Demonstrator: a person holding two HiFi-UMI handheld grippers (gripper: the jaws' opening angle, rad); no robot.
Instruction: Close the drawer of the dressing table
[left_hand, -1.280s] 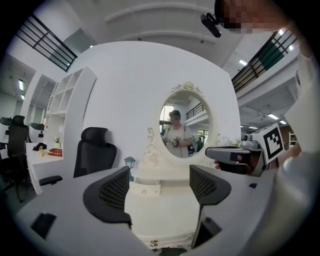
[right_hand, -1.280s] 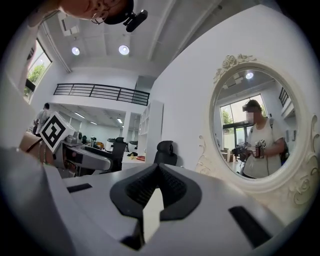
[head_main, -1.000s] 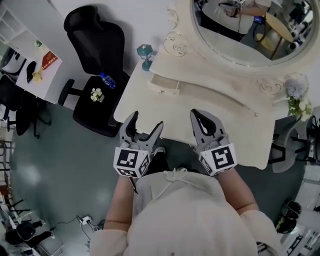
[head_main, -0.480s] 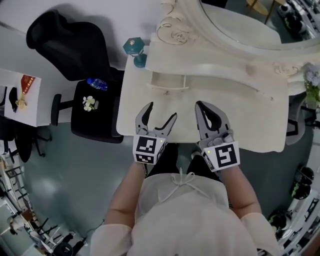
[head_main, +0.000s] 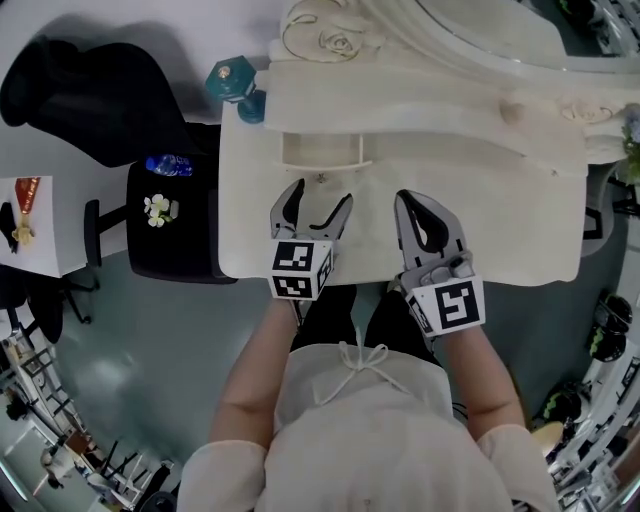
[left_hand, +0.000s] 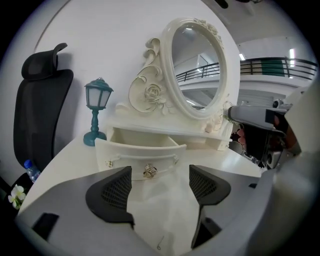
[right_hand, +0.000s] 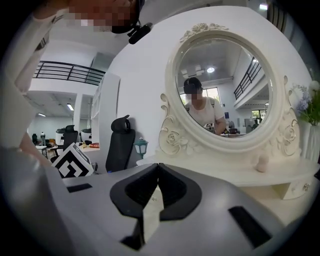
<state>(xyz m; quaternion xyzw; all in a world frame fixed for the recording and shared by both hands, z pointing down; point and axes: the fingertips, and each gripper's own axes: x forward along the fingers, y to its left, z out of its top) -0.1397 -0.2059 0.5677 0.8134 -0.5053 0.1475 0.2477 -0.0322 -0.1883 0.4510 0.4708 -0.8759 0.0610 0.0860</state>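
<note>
A cream drawer (head_main: 320, 150) (left_hand: 141, 153) stands pulled out from the left side of the dressing table (head_main: 500, 215), with a small metal knob (left_hand: 149, 171) on its curved front. My left gripper (head_main: 316, 206) (left_hand: 158, 187) is open just in front of the drawer, its jaws to either side of the knob and short of it. My right gripper (head_main: 423, 210) (right_hand: 156, 186) is shut, empty, above the tabletop right of the drawer.
A teal lamp (head_main: 235, 85) (left_hand: 96, 111) stands at the table's back left corner. An oval mirror (left_hand: 198, 65) (right_hand: 223, 90) rises behind the drawer. A black office chair (head_main: 160, 215) with a bottle and flowers sits left of the table.
Both grippers have moved forward over the tabletop; the left one is now close to the drawer front. The head view has tilted, so the table fills more of it.
</note>
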